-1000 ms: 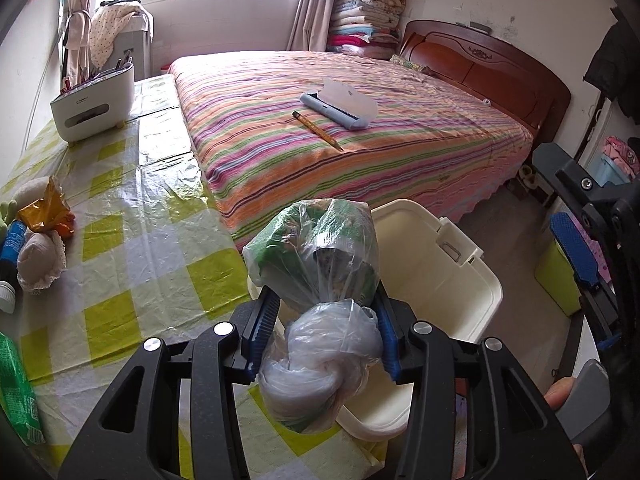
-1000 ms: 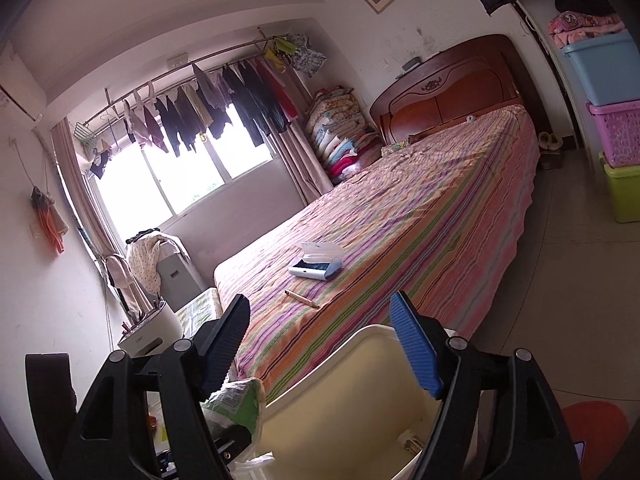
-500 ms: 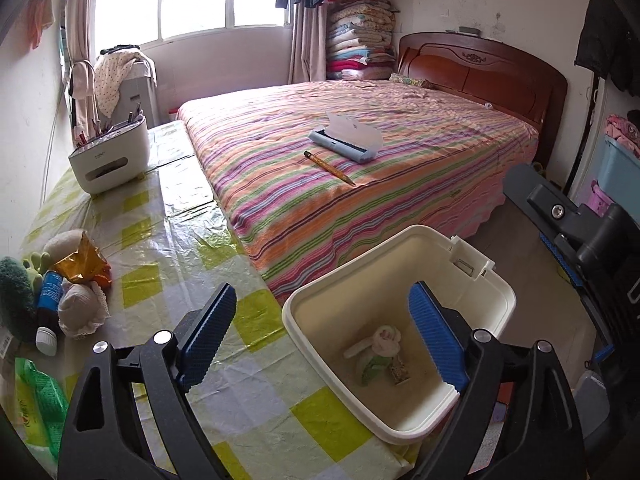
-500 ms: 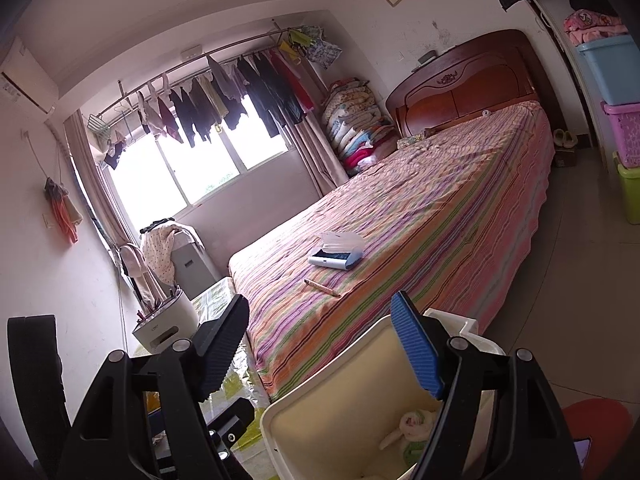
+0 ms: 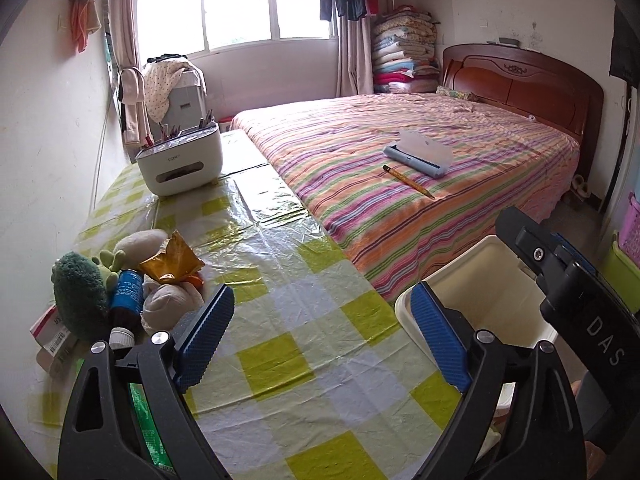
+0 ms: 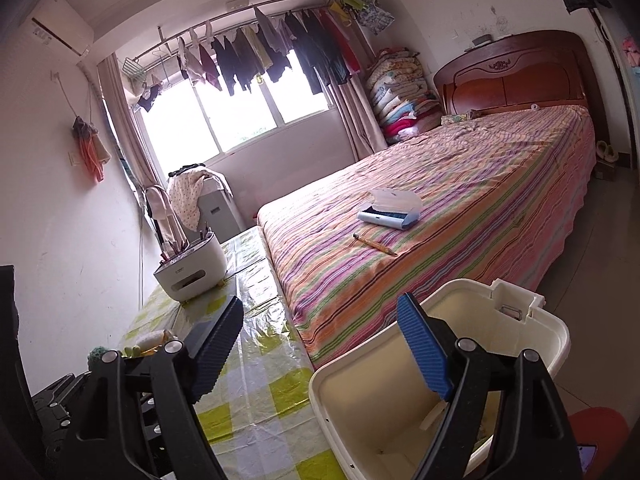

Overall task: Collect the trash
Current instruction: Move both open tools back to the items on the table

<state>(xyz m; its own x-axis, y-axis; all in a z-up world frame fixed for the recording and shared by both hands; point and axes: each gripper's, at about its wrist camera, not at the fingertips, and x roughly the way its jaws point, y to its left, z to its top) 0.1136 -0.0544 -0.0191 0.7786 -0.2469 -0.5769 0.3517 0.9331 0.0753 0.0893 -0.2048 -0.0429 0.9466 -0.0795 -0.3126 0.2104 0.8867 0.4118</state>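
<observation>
- Left gripper (image 5: 320, 344): jaws wide apart, nothing between them. A second ago it clamped a knotted plastic bag over the bin; half a second ago that bag lay in the bin's bottom. So one piece of trash is delivered.
- Bin (image 5: 492, 280) sits at the table's near right corner, against the bed's edge; its inside is mostly hidden in the left view, partly seen in the right view.
- Left view now faces the table (image 5: 280, 288) rather than the bin; likely the search for the next piece.
- Remaining candidates, by my reading: the crumpled orange wrapper (image 5: 172, 260) in the clutter at far left, and a green packet (image 5: 148, 428) under the left finger. Plush toys and a blue bottle (image 5: 126, 292) crowd the wrapper, touching it.
- Right gripper (image 6: 320, 348): jaws opening, empty, hanging over the bin's left rim.
- Room: middle of the table is bare, an easy lane to the clutter. Wall bounds the left edge; the bed (image 5: 400, 160) runs along the right edge.
- Risk: grabbing a toy along with the wrapper.
</observation>
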